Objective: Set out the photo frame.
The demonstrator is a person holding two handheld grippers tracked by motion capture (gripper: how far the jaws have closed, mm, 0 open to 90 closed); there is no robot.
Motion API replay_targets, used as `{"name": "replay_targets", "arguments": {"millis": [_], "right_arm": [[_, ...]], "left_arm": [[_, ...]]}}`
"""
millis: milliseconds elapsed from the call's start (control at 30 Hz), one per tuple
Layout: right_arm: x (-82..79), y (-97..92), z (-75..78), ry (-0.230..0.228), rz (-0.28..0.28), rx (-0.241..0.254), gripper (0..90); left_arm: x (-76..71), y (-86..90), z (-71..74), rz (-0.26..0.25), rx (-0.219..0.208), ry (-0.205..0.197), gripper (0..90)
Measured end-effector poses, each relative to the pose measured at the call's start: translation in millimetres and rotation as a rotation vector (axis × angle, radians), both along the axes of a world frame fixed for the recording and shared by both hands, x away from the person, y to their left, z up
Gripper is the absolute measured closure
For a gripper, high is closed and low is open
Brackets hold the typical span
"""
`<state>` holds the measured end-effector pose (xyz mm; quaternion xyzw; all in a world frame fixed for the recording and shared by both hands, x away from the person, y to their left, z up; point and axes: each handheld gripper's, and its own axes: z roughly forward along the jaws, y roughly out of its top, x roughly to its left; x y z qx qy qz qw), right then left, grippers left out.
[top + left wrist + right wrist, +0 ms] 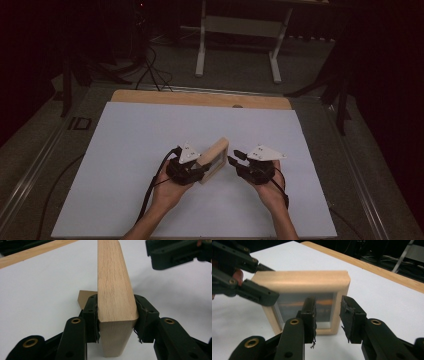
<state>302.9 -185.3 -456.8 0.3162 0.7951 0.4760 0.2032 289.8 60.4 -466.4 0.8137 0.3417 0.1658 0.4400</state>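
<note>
**Wooden frame clamped on edge, right fingers short of its face**

One wooden picture frame (214,160) stands upright on the white tabletop (125,150), its long axis running away from the person. Left gripper (116,312) fingers pinch its side rail. Right gripper (328,315), fingers half-open and empty, faces the glass just beside it.

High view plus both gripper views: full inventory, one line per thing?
Picture frame: 1, light wood, standing at mid-sheet, a dark picture in it.
White sheet: 1, white, covers the tabletop.
Table: 1, wood, far edge bare beyond the sheet.
Stand: 1, white, on the floor behind the table.
Left claw: 1, black, pads pressed on the frame's edge.
Right claw: 1, black, open in front of the frame's face.
Hands: 2, bottom of high view.
</note>
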Motion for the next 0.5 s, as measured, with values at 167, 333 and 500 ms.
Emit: {"name": "replay_targets", "arguments": {"millis": [167,333,500], "right_arm": [[0.7,2.2,5.1,-0.018,-0.005,0.008,65.8],[4.1,4.6,10.3,-0.038,-0.016,0.022,73.0],[10.2,9.3,10.3,-0.053,-0.038,0.025,85.7]], "left_arm": [[-0.3,0.1,-0.5,-0.013,0.000,-0.005,59.9],[-1.9,-1.2,-0.8,-0.026,0.012,-0.018,59.9],[-3.2,-2.1,-1.3,-0.031,0.019,-0.031,59.9]]}}
